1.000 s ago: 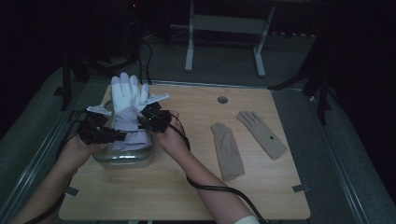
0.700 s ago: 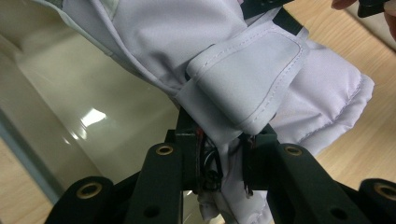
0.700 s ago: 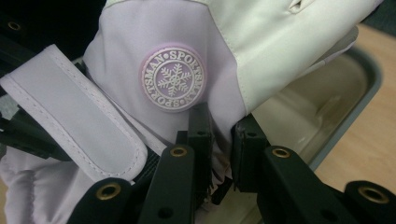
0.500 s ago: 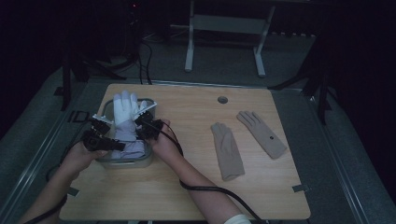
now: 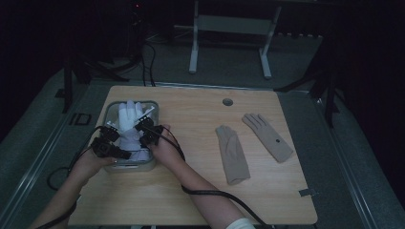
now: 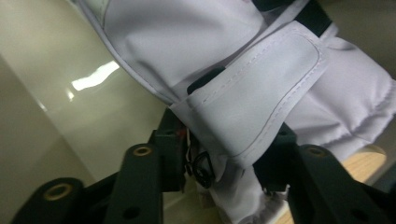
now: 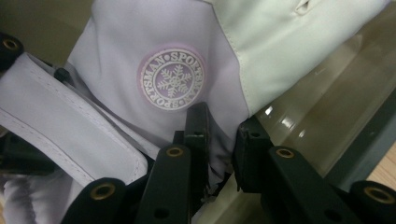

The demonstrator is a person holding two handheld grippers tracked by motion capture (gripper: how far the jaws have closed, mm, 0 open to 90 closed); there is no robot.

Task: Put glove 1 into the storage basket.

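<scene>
1. The white glove (image 5: 130, 125) lies in the clear tub (image 5: 111, 108) at your worktop's left edge. Left gripper (image 6: 219, 161) jaws have just been opening, cuff strap loosely between them.
2. Right gripper (image 7: 219, 140) pinches the cuff narrowly; lift off now and it'll probably drag the glove back out.
</scene>
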